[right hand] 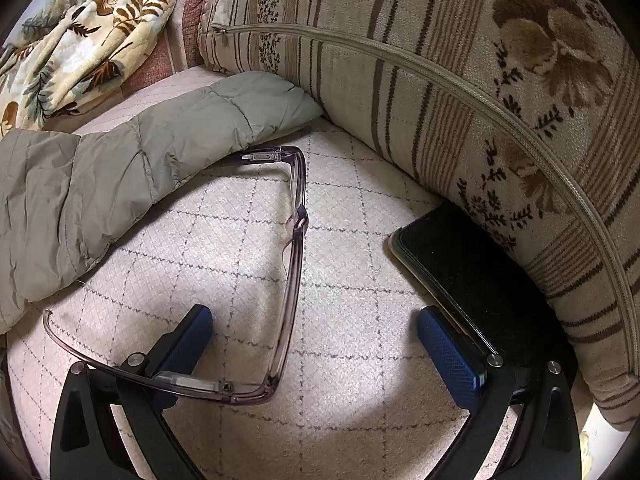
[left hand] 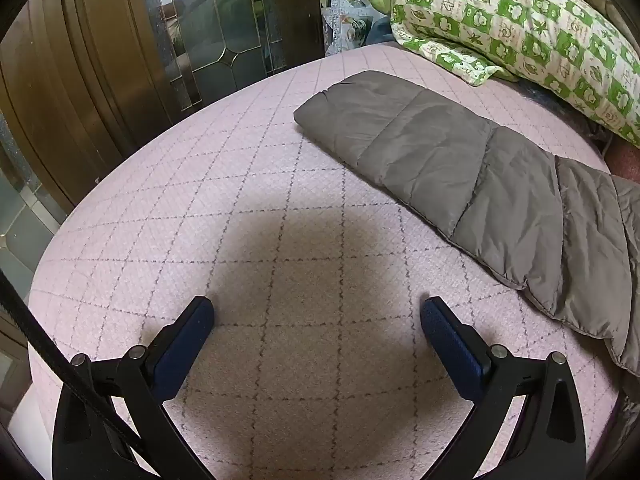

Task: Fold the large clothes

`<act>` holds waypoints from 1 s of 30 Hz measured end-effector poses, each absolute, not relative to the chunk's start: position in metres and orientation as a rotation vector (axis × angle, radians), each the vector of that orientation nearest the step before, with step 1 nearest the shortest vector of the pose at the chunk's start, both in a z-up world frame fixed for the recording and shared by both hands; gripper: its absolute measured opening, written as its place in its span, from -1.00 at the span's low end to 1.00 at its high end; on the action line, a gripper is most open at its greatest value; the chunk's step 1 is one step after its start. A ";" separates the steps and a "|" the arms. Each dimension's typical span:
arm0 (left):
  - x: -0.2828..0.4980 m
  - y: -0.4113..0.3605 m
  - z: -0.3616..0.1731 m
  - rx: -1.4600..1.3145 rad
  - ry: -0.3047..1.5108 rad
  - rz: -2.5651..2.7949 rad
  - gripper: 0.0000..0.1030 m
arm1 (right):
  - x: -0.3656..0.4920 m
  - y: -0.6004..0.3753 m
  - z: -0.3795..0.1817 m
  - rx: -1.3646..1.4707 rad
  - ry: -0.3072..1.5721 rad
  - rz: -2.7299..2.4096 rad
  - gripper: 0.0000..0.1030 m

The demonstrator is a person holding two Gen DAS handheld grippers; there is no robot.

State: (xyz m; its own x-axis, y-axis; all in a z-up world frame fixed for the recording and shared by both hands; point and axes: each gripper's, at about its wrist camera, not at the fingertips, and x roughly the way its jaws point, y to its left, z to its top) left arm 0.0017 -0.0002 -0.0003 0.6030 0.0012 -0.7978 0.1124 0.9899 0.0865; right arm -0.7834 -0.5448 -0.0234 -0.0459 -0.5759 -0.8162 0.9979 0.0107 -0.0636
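Note:
A grey-brown quilted padded jacket lies flat on a pink quilted bed. One sleeve (left hand: 440,152) stretches out in the left wrist view, to the upper right of my left gripper (left hand: 316,320), which is open and empty above bare bed cover. The other sleeve (right hand: 120,176) shows in the right wrist view, to the upper left of my right gripper (right hand: 314,324), which is open and empty just above the bed. The jacket's body is out of view.
A pair of clear-framed glasses (right hand: 294,264) lies between the right fingers. A black phone (right hand: 460,276) lies by the right finger, against a striped floral cushion (right hand: 460,80). A leaf-print blanket (right hand: 80,40) is far left. A green patterned pillow (left hand: 520,28) and wooden-glass doors (left hand: 160,60) border the bed (left hand: 200,200).

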 end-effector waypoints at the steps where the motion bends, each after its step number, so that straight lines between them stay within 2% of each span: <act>1: 0.002 -0.001 0.000 0.135 0.922 -0.063 1.00 | -0.783 -0.545 -0.023 0.694 0.799 -1.461 0.99; 12: 0.002 0.007 0.004 0.122 0.926 -0.092 1.00 | -0.785 -0.545 -0.024 0.700 0.795 -1.458 0.99; 22: -0.062 0.057 0.010 0.179 0.927 -0.248 1.00 | -0.794 -0.498 -0.019 0.732 0.773 -1.325 0.99; 26: -0.100 0.097 0.048 0.135 0.773 -0.219 1.00 | -0.800 -0.450 -0.007 0.727 0.731 -1.241 0.99; 30: -0.147 0.120 0.107 0.091 0.608 -0.249 1.00 | -0.815 -0.400 0.036 0.709 0.578 -1.238 0.97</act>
